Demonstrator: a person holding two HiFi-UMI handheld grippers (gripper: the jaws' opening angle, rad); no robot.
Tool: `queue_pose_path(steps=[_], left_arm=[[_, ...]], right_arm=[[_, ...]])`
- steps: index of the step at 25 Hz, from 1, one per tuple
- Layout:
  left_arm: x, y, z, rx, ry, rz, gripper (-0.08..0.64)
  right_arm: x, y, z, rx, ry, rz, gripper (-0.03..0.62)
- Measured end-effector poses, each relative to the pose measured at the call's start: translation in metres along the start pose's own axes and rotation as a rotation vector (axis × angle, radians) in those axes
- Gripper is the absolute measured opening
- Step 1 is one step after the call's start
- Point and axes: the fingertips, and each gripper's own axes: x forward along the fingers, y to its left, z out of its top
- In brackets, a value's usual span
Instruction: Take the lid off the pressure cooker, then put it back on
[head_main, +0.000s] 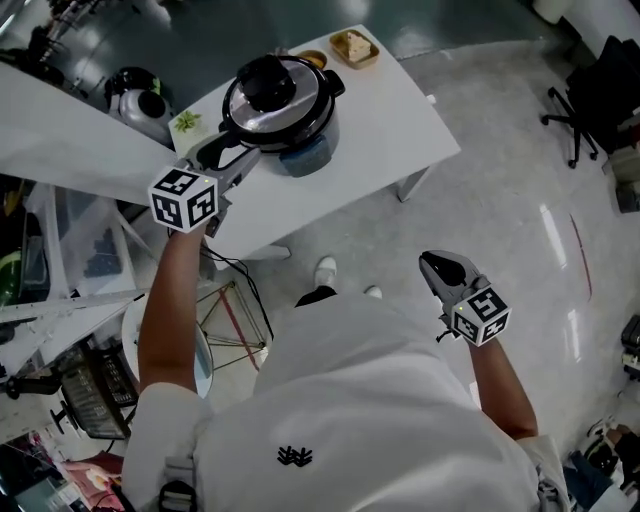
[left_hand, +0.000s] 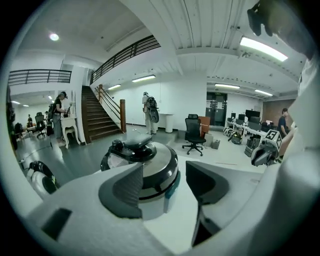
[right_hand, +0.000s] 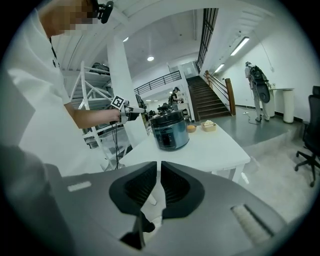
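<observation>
The pressure cooker (head_main: 283, 112) stands on the white table (head_main: 400, 110) with its silver lid (head_main: 300, 105) and black knob (head_main: 266, 80) on top. My left gripper (head_main: 228, 150) reaches in at the cooker's left side with its jaws apart. In the left gripper view the cooker (left_hand: 155, 175) shows in the gap between the open jaws (left_hand: 165, 175), and the pads do not press on it. My right gripper (head_main: 432, 262) hangs over the floor away from the table, its jaws (right_hand: 159, 172) together and empty. The cooker (right_hand: 170, 132) appears far off in the right gripper view.
Behind the cooker sit a small bowl (head_main: 313, 58) and a tray of food (head_main: 354, 47); a small green item (head_main: 187, 122) lies at the table's left end. A second appliance (head_main: 135, 95) stands on the floor at the left. An office chair (head_main: 590, 100) is at the far right.
</observation>
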Motion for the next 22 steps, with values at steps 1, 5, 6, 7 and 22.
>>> queue_pose_path(steps=[1, 5, 6, 7, 22], left_arm=[[-0.003, -0.009, -0.003, -0.012, -0.007, -0.003, 0.272], [-0.011, -0.05, -0.021, -0.055, -0.012, -0.028, 0.245], [-0.013, -0.062, -0.027, -0.064, -0.008, -0.033, 0.232], [-0.015, -0.073, -0.034, -0.071, -0.003, -0.038, 0.223], [-0.053, -0.248, -0.124, -0.202, 0.033, -0.198, 0.017]], right_arm=[[0.0, 0.001, -0.001, -0.004, 0.001, 0.01, 0.038], [0.001, 0.006, -0.006, -0.012, 0.009, 0.049, 0.037], [0.001, 0.008, -0.007, -0.014, 0.011, 0.059, 0.037], [0.002, 0.009, -0.009, -0.015, 0.012, 0.07, 0.037], [0.021, 0.056, -0.023, -0.057, 0.033, 0.234, 0.028]])
